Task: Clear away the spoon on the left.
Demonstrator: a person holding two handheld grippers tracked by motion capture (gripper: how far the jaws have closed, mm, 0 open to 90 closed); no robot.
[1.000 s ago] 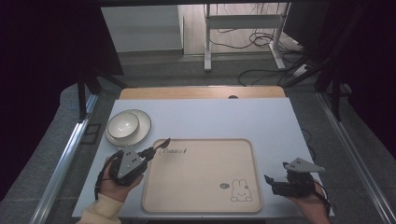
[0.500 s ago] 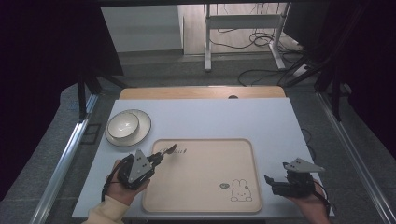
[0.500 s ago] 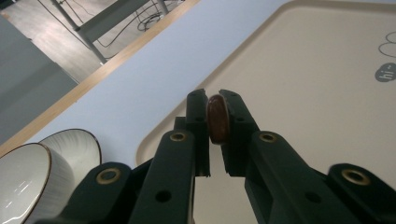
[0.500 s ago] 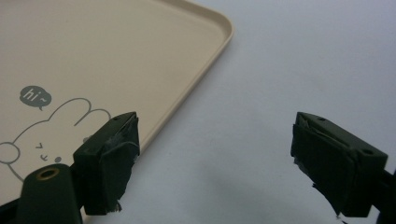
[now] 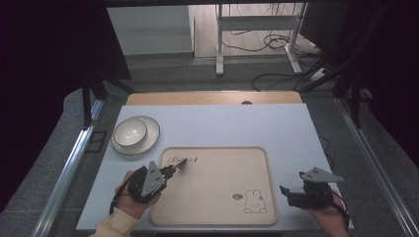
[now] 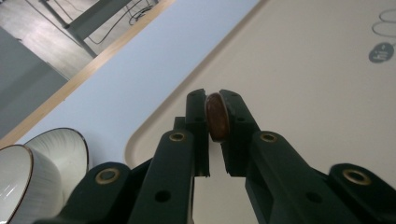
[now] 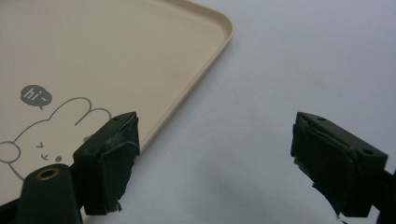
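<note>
My left gripper (image 5: 179, 164) reaches over the far left corner of a beige tray (image 5: 217, 202) with a rabbit drawing. Its jaws are shut on a small brown round thing (image 6: 217, 119), flat like a coin and seen edge-on in the left gripper view (image 6: 213, 95). The tray's rim (image 6: 140, 135) curves just below the jaws. My right gripper (image 5: 291, 195) rests low over the blue table, right of the tray's near right corner. In the right gripper view (image 7: 219, 144) its jaws stand wide open with nothing between them, beside the tray's edge (image 7: 205, 65).
A white bowl (image 5: 129, 131) sits on a plate (image 5: 148, 140) on the blue table (image 5: 237, 123), left of the tray's far corner. The bowl (image 6: 18, 182) is close to my left gripper. A wooden strip (image 5: 212, 97) runs along the table's far edge.
My left gripper has shifted a little toward the near edge, its tip now over the tray's far left corner. The right gripper has kept still.
</note>
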